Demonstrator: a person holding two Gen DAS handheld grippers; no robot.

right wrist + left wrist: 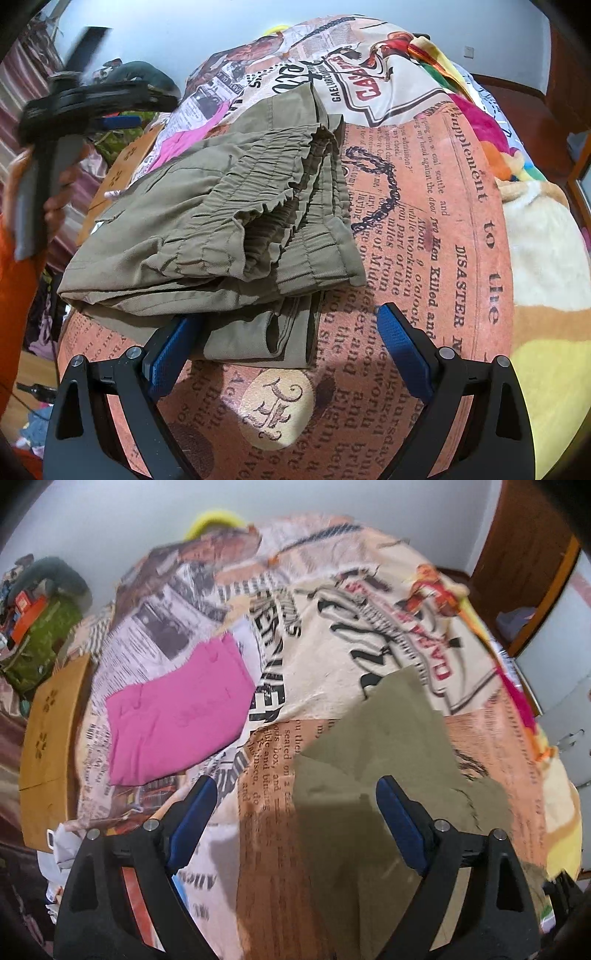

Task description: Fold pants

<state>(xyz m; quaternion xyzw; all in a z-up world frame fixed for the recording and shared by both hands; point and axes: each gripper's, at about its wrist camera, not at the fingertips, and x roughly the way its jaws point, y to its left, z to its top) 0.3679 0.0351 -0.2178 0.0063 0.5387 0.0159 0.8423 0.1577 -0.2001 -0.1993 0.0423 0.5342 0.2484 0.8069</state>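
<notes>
Olive-green pants (221, 229) lie folded in a thick bundle on a bed covered with a newspaper-print sheet (424, 258); the elastic waistband faces right. My right gripper (291, 328) is open and empty, its blue pads on either side of the bundle's near edge. In the left wrist view the pants (376, 757) appear blurred below and ahead of my left gripper (295, 797), which is open and empty above them. The left gripper (122, 122) also shows in the right wrist view, raised at the left in a hand.
A folded pink garment (177, 716) lies on the sheet beyond the pants to the left. A brown cardboard box (48, 731) stands at the bed's left edge, with a green bag (44, 638) behind. Colourful blankets (535, 229) lie on the right. A wooden door (524, 554) is at the far right.
</notes>
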